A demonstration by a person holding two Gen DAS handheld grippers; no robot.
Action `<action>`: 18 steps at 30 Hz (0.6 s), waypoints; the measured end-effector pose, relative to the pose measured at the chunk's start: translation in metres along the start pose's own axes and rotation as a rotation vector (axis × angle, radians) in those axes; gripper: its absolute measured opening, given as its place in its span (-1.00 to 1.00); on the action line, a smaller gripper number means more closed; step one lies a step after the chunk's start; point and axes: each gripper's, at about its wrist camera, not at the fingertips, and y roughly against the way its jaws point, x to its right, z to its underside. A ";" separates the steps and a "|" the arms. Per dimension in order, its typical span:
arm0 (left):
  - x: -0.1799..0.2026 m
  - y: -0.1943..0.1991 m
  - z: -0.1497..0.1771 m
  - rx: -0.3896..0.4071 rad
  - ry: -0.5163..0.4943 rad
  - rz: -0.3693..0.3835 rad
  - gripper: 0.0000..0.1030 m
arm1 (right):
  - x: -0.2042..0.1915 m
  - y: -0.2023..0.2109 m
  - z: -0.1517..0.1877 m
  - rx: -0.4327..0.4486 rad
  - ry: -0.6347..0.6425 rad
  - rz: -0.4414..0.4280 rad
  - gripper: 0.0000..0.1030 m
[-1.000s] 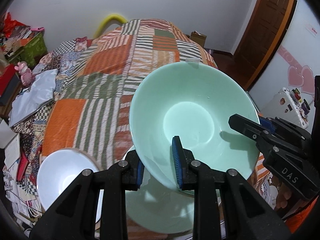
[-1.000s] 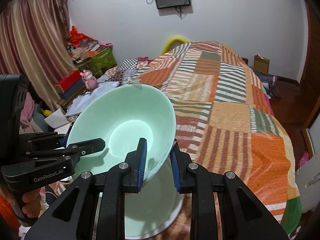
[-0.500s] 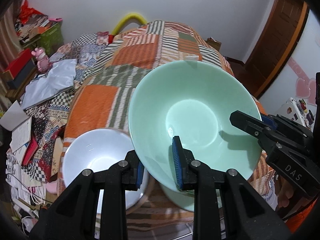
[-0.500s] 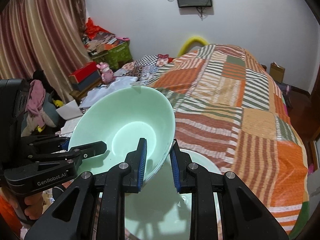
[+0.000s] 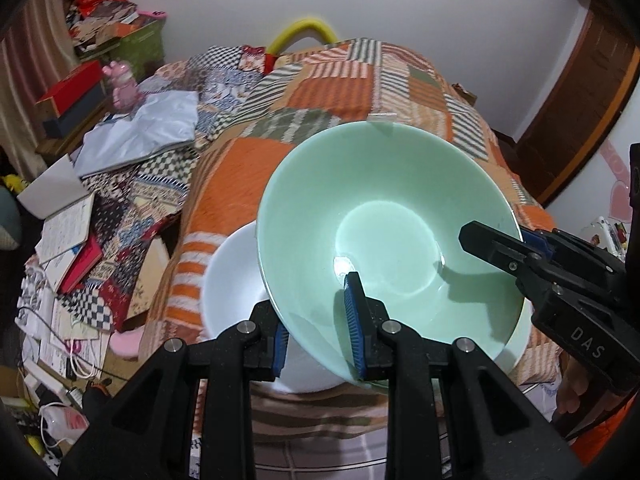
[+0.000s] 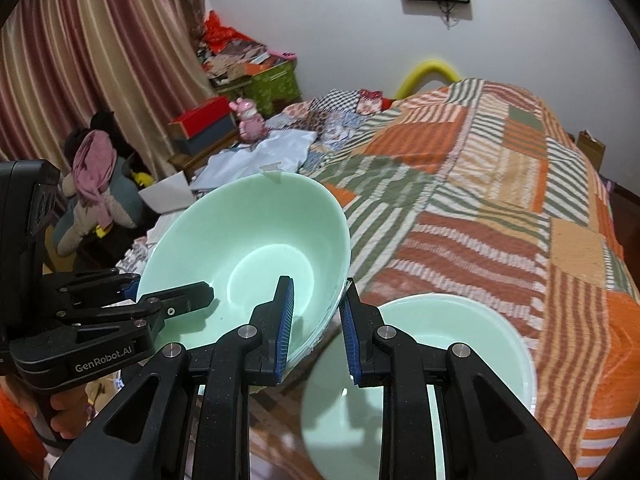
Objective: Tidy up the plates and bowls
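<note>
A mint-green bowl (image 5: 384, 232) hangs tilted in the air above the near end of a patchwork-quilted bed (image 5: 360, 80), held from two sides. The left gripper (image 5: 318, 330) is clamped on the bowl's near rim, one blue pad inside the bowl and the other outside. The right gripper (image 6: 316, 326) pinches the rim on the bowl's right side in the same way. Below the lifted bowl, a white bowl (image 5: 236, 280) sits to its left. In the right wrist view, a second green bowl (image 6: 440, 360) lies lower and to the right, near the quilt's edge. Far left, a pink toy (image 6: 250, 120) stands beside a red box (image 6: 200, 118).
</note>
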 end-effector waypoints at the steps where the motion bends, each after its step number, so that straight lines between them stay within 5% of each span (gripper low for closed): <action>1: -0.004 -0.001 0.002 -0.002 0.003 -0.005 -0.51 | -0.003 -0.003 0.001 -0.007 0.002 -0.007 -0.59; 18: -0.050 -0.024 0.026 -0.054 0.096 -0.019 -0.51 | -0.022 -0.048 0.016 -0.123 -0.002 -0.053 -0.59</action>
